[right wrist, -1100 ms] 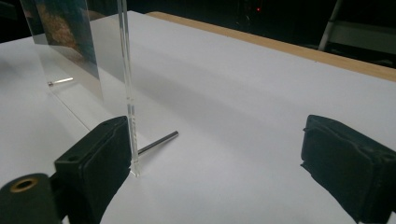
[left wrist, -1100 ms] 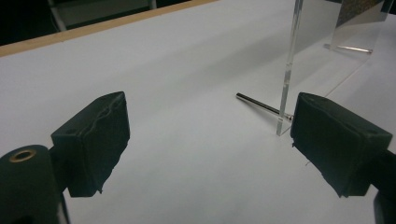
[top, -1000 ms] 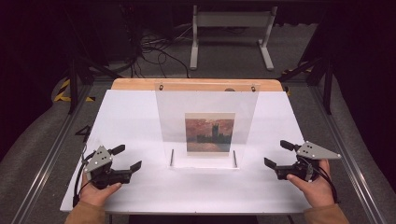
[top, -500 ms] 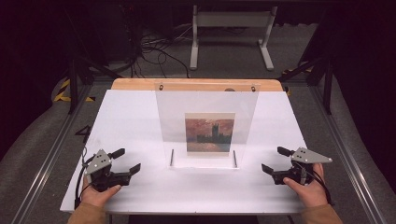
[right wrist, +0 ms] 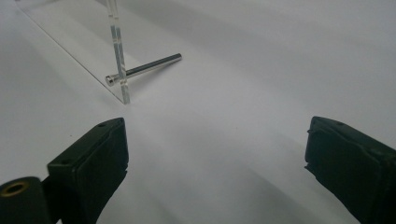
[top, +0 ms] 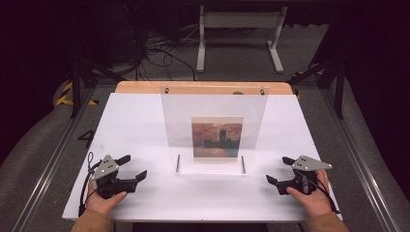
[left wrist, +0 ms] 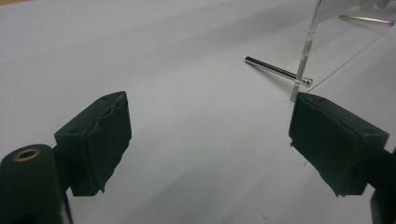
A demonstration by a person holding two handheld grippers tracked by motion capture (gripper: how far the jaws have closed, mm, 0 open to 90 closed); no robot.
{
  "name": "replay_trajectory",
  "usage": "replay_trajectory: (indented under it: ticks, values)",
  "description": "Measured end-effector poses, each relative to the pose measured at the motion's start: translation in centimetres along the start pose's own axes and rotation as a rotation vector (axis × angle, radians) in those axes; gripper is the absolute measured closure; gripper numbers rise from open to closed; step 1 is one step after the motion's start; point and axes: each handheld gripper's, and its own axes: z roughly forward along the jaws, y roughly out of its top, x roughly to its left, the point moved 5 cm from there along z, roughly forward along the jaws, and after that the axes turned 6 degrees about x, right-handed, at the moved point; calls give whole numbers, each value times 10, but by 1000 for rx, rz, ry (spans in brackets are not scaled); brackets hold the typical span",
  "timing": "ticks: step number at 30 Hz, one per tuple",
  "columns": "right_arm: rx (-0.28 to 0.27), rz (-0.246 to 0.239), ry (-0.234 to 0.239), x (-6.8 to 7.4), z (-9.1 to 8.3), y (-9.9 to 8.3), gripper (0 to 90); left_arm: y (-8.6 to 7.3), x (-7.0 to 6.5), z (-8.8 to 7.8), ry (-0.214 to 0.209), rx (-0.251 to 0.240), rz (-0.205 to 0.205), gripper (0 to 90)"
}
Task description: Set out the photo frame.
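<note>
Clear panel (top: 212, 130) with a painting print (top: 216, 139) stands upright between my grippers. Left gripper (top: 129, 168) and right gripper (top: 280, 170) rest on the white surface (top: 135, 121), both released, holding nothing

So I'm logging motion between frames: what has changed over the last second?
The right gripper drew back toward the person and slightly inward, fingers open and empty. The left gripper, the clear stand and its picture stayed put.
</note>
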Motion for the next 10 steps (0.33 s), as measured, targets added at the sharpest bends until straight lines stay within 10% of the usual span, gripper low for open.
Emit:
replay_trajectory:
  ticks: [10]
  values:
    - [-3, 9, -13, 0, -1, 1, 70, 1, -1, 1, 0, -1, 1, 137]
